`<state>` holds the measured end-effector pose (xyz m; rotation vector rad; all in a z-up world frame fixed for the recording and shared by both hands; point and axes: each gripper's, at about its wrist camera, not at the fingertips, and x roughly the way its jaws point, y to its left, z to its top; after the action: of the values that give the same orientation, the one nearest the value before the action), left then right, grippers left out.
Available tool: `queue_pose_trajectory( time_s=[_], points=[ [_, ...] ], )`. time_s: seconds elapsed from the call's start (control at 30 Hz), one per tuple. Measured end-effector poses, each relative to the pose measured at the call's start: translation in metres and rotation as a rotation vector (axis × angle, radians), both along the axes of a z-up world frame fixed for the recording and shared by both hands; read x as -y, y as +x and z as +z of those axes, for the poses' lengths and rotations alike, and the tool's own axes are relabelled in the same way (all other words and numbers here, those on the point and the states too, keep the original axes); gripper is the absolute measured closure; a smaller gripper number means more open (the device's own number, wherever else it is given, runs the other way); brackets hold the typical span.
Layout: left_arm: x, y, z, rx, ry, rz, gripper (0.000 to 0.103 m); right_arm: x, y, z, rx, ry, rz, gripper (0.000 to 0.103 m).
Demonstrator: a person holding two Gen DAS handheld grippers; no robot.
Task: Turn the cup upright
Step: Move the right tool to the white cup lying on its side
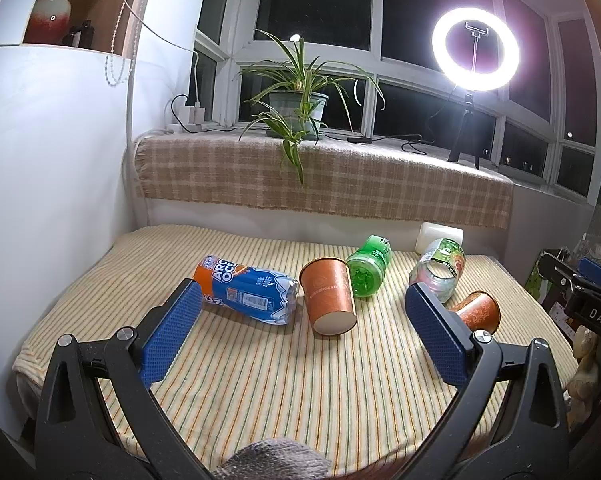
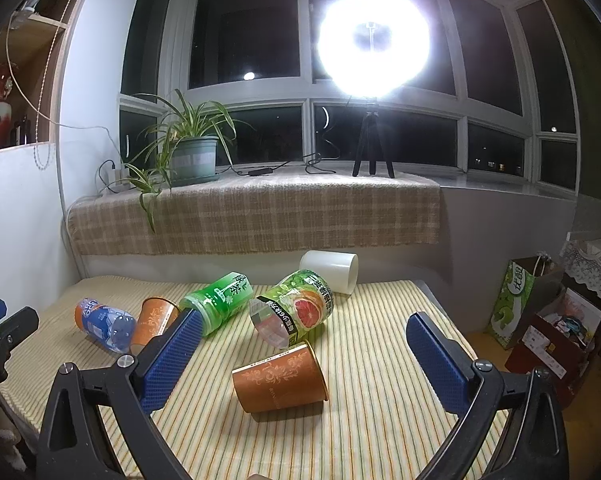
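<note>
An orange paper cup (image 1: 327, 296) lies on its side on the striped cloth, base toward me, ahead of my open, empty left gripper (image 1: 302, 292). It also shows in the right wrist view (image 2: 152, 322). A second orange paper cup (image 2: 280, 378) lies on its side between the fingers of my open, empty right gripper (image 2: 300, 324), mouth to the right. That cup shows in the left wrist view (image 1: 478, 311) behind the right blue pad (image 1: 436, 336). Neither gripper touches a cup.
A blue and orange bottle (image 1: 246, 289), a green cup (image 1: 368, 266), a grapefruit-label cup (image 2: 300, 310) and a white cup (image 2: 332, 270) lie on the striped table (image 1: 260, 392). Behind are a checked-cloth sill (image 1: 324, 184), a plant (image 1: 296, 108) and a ring light (image 1: 475, 49). Boxes (image 2: 548, 328) stand to the right.
</note>
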<state>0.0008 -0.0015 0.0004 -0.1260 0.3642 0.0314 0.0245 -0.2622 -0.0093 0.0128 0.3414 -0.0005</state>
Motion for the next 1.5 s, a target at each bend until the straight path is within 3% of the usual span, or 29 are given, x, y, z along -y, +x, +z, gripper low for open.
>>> queue_pose_trajectory(
  time_s=[0.37, 0.53, 0.7, 1.1, 1.27, 1.5],
  points=[
    [0.021, 0.029, -0.005, -0.041, 0.041, -0.021, 0.000, 0.024, 0.040, 0.003, -0.065, -0.040, 0.116, 0.000],
    [0.029, 0.046, -0.009, -0.079, 0.069, -0.027, 0.000, 0.051, 0.081, 0.005, -0.131, -0.038, 0.155, 0.000],
    [0.034, 0.065, -0.014, -0.114, 0.099, -0.023, 0.000, 0.067, 0.131, 0.009, -0.214, -0.102, 0.256, 0.006],
    [0.024, 0.099, -0.025, -0.193, 0.114, 0.028, 0.000, 0.067, 0.264, -0.004, -0.465, -0.226, 0.494, 0.016],
    [0.012, 0.111, -0.027, -0.210, 0.106, 0.061, 0.000, 0.056, 0.310, -0.021, -0.543, -0.297, 0.506, 0.019],
    [-0.001, 0.122, -0.033, -0.233, 0.099, 0.092, 0.000, 0.052, 0.344, -0.038, -0.620, -0.323, 0.544, 0.022]
  ],
)
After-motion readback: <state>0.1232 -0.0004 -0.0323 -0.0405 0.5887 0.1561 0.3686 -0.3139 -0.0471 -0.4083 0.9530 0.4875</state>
